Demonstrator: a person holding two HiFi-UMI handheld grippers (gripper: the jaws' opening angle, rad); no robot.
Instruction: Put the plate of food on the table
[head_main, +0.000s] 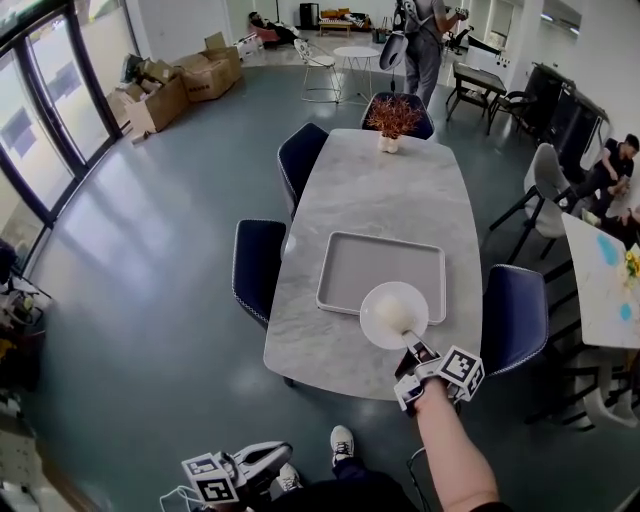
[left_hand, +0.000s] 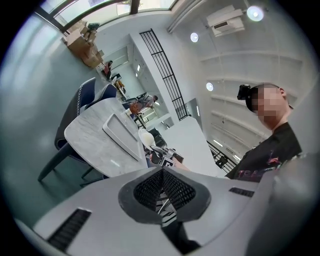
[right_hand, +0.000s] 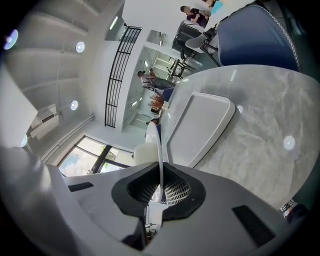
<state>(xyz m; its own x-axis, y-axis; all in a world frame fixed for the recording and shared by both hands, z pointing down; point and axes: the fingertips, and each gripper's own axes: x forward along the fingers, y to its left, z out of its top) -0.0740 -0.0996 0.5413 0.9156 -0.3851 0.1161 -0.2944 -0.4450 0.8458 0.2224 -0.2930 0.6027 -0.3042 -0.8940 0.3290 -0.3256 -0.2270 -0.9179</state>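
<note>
Plate of food (head_main: 394, 314) is pinched by its near rim in the right gripper's (head_main: 415, 352) jaws, over the near right corner of the grey tray (head_main: 375, 265) on the marble desk (head_main: 385, 185); I can't tell whether it rests there. The left gripper (head_main: 262, 458) hangs low off the desk, jaws pressed together on nothing. This looks like the setting-down step: next, lower the plate level until it sits, then let the jaws go.

One plate (head_main: 373, 316), one tray (head_main: 368, 262), one table (head_main: 390, 190), four blue chairs (head_main: 258, 262)
</note>
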